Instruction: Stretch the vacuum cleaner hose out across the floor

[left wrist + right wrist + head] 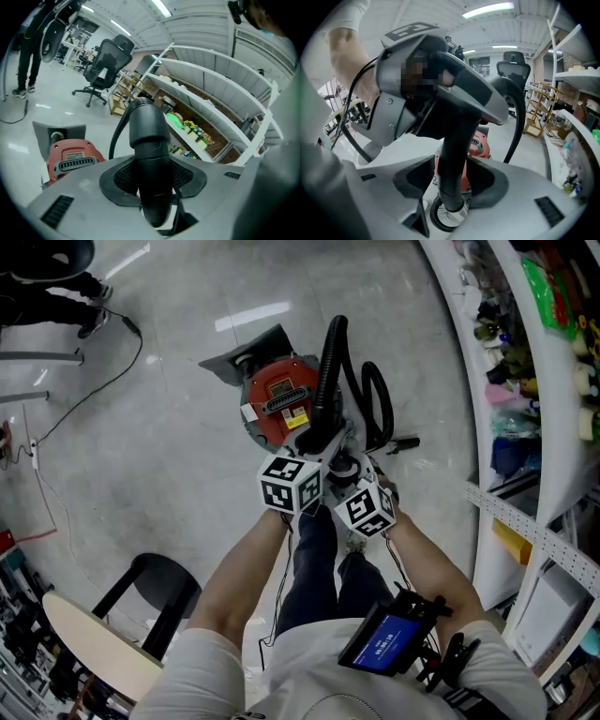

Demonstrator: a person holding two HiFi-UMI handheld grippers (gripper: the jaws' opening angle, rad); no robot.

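Observation:
A red vacuum cleaner (281, 404) stands on the grey floor, and its black hose (330, 362) rises from it and loops to the right. Both grippers meet at the hose's rigid black end tube. In the left gripper view, the tube (147, 154) fills the gap of my left gripper (152, 180), and both pads press on it. In the right gripper view, lower on the same tube (454, 154), my right gripper (452, 180) stands open with the tube between its jaws and the red cleaner (478, 143) behind. The left gripper (408, 84) shows above it.
White shelving (525, 381) full of goods runs along the right. A black stool (159, 587) and a round tabletop (94, 643) stand at the lower left. A thin cable (94, 399) trails over the floor at the left. An office chair (105, 63) stands farther off.

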